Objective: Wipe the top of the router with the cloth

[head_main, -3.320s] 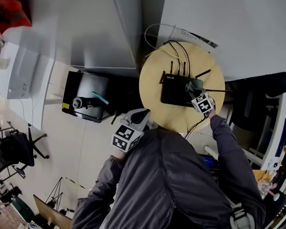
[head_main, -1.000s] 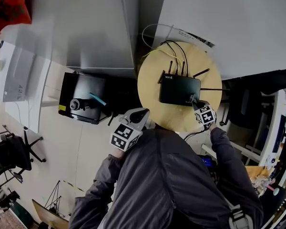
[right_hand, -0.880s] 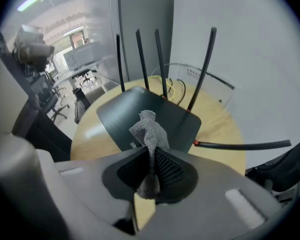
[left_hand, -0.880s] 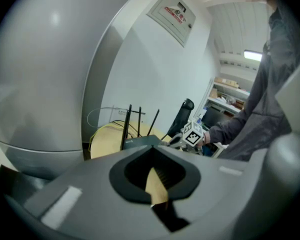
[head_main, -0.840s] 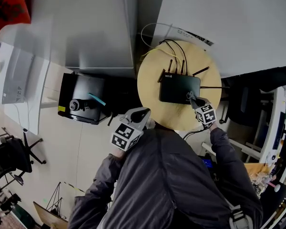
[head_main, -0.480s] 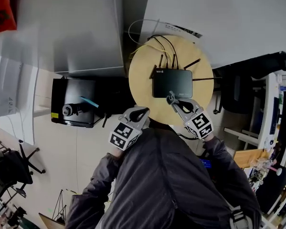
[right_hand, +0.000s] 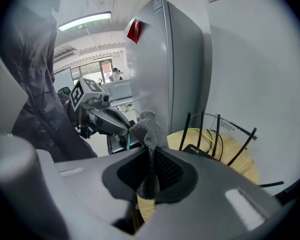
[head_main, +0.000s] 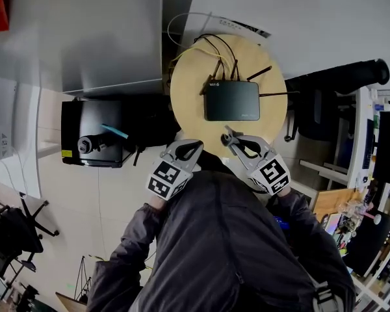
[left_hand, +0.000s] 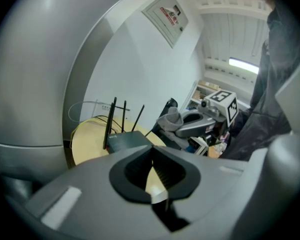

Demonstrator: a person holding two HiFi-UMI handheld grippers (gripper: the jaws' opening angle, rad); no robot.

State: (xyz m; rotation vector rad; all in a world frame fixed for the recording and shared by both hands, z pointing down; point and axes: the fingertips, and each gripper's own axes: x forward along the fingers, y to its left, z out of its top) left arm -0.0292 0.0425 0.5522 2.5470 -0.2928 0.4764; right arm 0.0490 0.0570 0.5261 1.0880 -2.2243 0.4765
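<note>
The router [head_main: 231, 101] is sitting flat on the round wooden table [head_main: 188, 103], with its antennas sticking out along its far edge and to the right. A bundle of cables [head_main: 216, 49] is trailing off the far side. The person is holding both grippers at the near rim of the table, clear of the router. The right gripper [head_main: 233, 139] is pinching the grey cloth [right_hand: 146, 126] tight between its jaws, and a bunched tuft is poking up above the fingers, hanging in the air rather than touching the router's top. The left gripper [head_main: 190, 149] is hovering just to the left of it, its jaws pressed together with nothing between them. A black case [head_main: 94, 132] is lying on the floor to the left of the table.
</note>
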